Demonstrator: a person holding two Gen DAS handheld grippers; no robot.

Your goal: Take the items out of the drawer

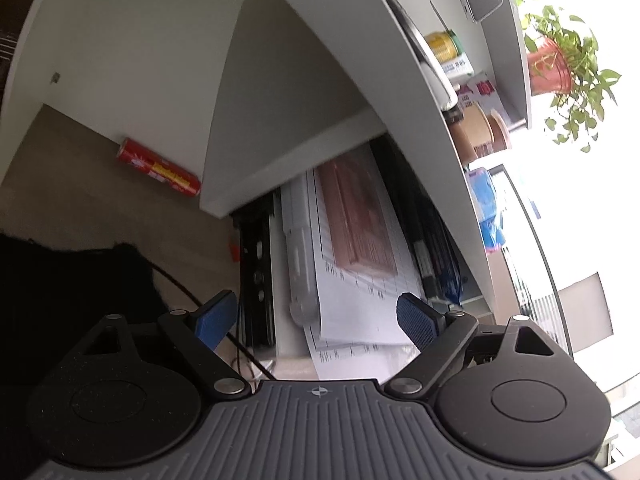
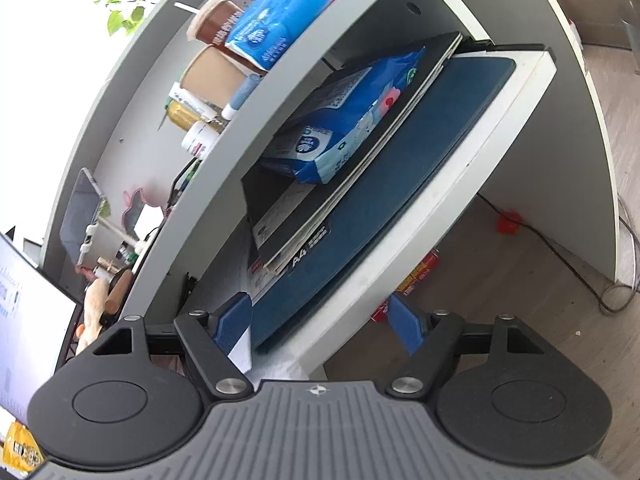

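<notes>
The white drawer [image 2: 448, 184] under the desk is pulled out. In the right wrist view it holds a dark blue A4 folder [image 2: 400, 184], a black notebook stack [image 2: 280, 216] and a blue tissue pack [image 2: 352, 120] on top. My right gripper [image 2: 320, 320] is open and empty, just in front of the drawer's near corner. In the left wrist view the drawer [image 1: 286, 280] shows white printed papers [image 1: 360, 304], a brown book [image 1: 356, 216] and dark items [image 1: 424, 232] beside it. My left gripper [image 1: 316, 316] is open and empty, just before the papers.
The desk top [image 2: 256, 128] above the drawer carries cups [image 2: 212, 76], a blue pack [image 2: 280, 20], bottles and a phone on a stand [image 2: 80, 208]. A red can [image 1: 160, 168] lies on the floor under the desk. Cables [image 2: 560, 248] run across the floor. A potted plant [image 1: 560, 56] stands by the window.
</notes>
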